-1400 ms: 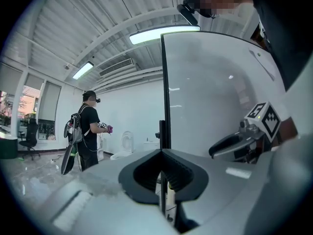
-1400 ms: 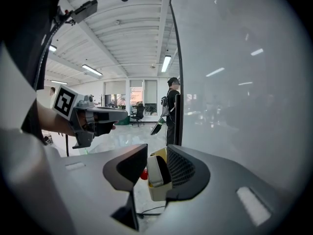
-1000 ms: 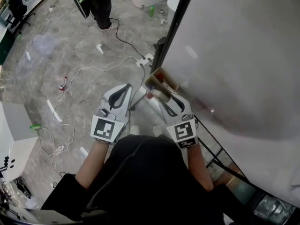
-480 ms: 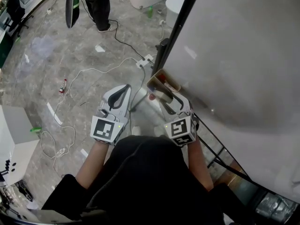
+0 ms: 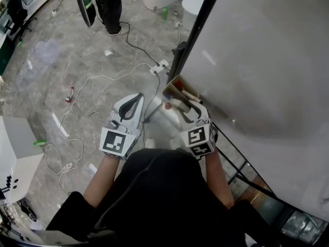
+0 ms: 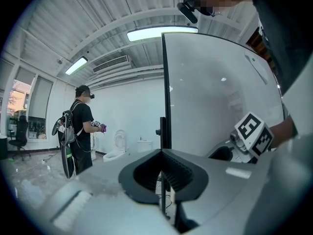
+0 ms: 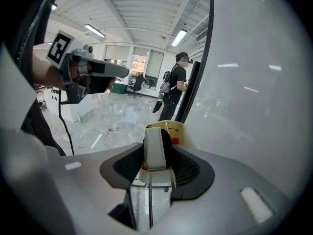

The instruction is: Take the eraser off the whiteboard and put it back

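The white eraser (image 7: 154, 147) with black felt on one side stands between the jaws of my right gripper (image 7: 157, 155), whose jaws have just been closing and now press on it. Just beyond it is a beige holder (image 7: 172, 128) with something red inside, fixed at the lower edge of the whiteboard (image 5: 267, 60). From the head view the right gripper (image 5: 180, 106) points at that holder (image 5: 177, 86), with the eraser (image 5: 175, 104) at its tips. My left gripper (image 5: 134, 98) hovers to the left over the floor, shut and empty (image 6: 164, 173).
The whiteboard's black frame post (image 5: 193, 30) runs up beside the holder. Cables (image 5: 103, 76) and a power strip (image 5: 158, 66) lie on the grey floor. A person in black (image 5: 108, 4) stands at the back. A white cabinet (image 5: 13, 143) is at far left.
The right gripper has rolled a little, so its marker cube shows a different tilt, and it sits slightly nearer the holder. The left gripper has kept still. The person at the back shifted.
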Available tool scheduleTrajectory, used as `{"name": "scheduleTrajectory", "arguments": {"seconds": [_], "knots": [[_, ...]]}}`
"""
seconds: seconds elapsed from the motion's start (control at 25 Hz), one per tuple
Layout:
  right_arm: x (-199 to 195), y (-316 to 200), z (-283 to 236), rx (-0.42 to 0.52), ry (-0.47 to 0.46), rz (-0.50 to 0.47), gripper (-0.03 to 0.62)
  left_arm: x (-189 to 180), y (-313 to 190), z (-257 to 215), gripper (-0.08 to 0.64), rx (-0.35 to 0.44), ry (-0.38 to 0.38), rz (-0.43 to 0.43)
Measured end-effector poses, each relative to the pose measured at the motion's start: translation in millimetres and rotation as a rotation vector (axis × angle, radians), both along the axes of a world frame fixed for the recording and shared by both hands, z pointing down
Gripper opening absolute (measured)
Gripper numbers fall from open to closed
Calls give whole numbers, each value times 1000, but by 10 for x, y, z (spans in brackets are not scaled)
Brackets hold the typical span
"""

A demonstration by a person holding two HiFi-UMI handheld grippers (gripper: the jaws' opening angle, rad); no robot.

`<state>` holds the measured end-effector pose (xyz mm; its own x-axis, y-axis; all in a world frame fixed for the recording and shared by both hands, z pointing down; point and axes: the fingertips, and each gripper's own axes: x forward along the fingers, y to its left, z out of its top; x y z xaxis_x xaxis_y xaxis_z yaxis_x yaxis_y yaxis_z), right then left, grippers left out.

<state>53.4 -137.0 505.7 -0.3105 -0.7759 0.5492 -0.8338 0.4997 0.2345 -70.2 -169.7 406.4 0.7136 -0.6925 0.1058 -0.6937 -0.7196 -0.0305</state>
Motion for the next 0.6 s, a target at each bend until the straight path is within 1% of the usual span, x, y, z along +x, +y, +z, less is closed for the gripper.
{"name": "scheduleTrajectory", "arguments": {"seconds": [0.24, 0.4, 0.6], "knots": [[23, 50, -73, 5, -49, 21, 178, -23, 11, -32, 6, 6, 3, -4], [33, 51, -148, 28, -48, 25, 178, -22, 20, -44, 6, 5, -11, -5], [59, 92, -290, 76, -55, 41, 178, 17, 61, -55, 6, 8, 2, 6]]}}
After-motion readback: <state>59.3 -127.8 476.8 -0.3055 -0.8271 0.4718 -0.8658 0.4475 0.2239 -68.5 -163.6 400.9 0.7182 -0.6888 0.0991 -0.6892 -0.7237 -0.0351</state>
